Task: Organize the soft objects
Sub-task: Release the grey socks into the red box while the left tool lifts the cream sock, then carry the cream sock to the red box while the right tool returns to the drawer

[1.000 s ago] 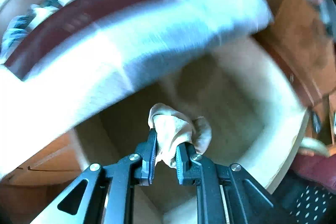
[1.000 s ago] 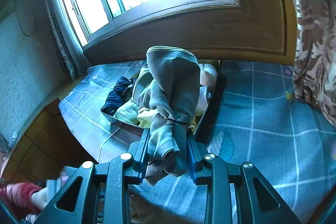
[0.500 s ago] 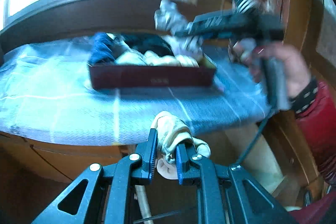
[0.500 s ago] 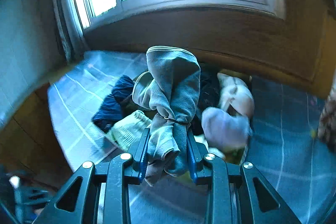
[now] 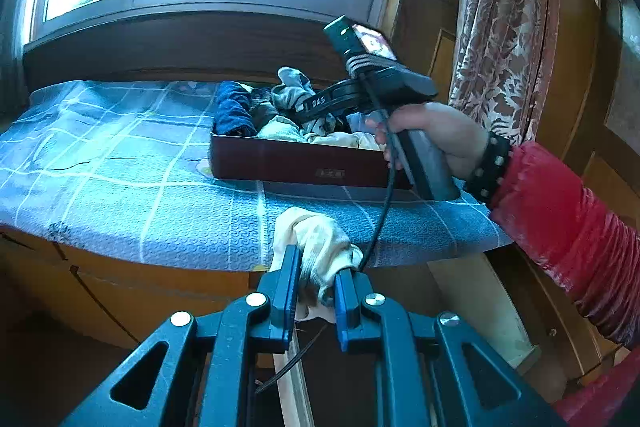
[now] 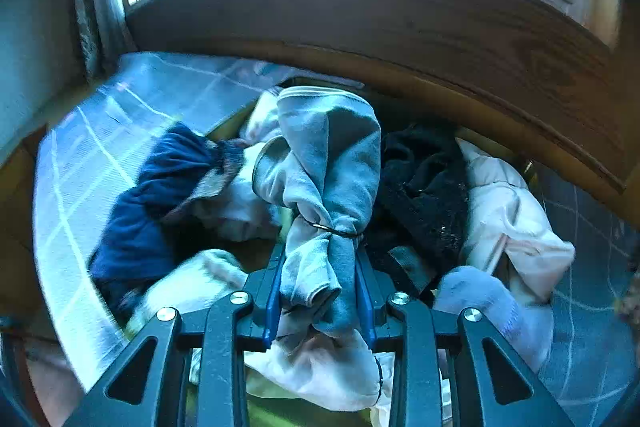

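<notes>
Right gripper point(image 6: 320, 291) clamped tight on grey sock bundle point(image 6: 328, 163), hanging over middle of dark red box point(image 5: 296, 161) already heaped with socks. Left gripper point(image 5: 316, 291) pinched shut on cream sock ball point(image 5: 316, 239), off near edge of blue checked table cover point(image 5: 120, 195), short of box. Risks: overfull pile, so bundle likely rolling over near rim once released; thin tie point(image 6: 336, 229) slipping, pair splitting; cream ball dropping to floor if let go early; cable point(image 5: 384, 211) snagging.
</notes>
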Demonstrator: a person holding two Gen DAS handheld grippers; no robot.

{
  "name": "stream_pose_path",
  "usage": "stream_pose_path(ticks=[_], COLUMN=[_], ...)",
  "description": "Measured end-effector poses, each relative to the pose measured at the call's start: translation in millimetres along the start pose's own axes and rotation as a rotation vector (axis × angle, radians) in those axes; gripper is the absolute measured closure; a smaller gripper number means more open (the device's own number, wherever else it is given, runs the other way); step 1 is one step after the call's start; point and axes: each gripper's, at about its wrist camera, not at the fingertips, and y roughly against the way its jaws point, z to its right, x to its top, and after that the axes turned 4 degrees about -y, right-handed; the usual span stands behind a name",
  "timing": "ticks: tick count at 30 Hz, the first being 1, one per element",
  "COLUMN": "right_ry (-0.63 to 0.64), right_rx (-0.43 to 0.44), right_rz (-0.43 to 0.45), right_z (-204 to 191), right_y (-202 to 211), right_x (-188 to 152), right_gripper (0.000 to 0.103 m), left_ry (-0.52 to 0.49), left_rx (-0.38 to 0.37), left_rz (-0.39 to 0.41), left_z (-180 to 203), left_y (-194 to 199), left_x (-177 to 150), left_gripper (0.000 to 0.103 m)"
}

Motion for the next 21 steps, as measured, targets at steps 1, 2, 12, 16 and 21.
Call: stream_pose_path(ticks=[1, 2, 12, 16, 21], right_ry=[0.011, 0.02, 0.042, 0.03, 0.02], right_rx=[-0.017, -0.032, -0.05, -0.03, -0.02], right_rz=[-0.009, -0.018, -0.05, -0.025, -0.018], right_z=[-2, -3, -10, -5, 0], right_y=[-5, -10, 11, 38, 74], right_x=[2, 4, -15, -33, -67], right_gripper=[0.071, 0.071, 0.056, 0.048, 0.048], left_ry=[0.007, 0.013, 0.032, 0.039, 0.031], left_rx=[-0.004, -0.004, -0.007, -0.014, -0.015], left_rz=[0.003, 0.007, 0.01, 0.013, 0.006], left_z=[-1, -2, -3, 0, 6], left_y=[2, 3, 4, 3, 1], left_x=[-1, -2, -3, -4, -7], left_gripper=[0.089, 0.089, 0.089, 0.089, 0.089])
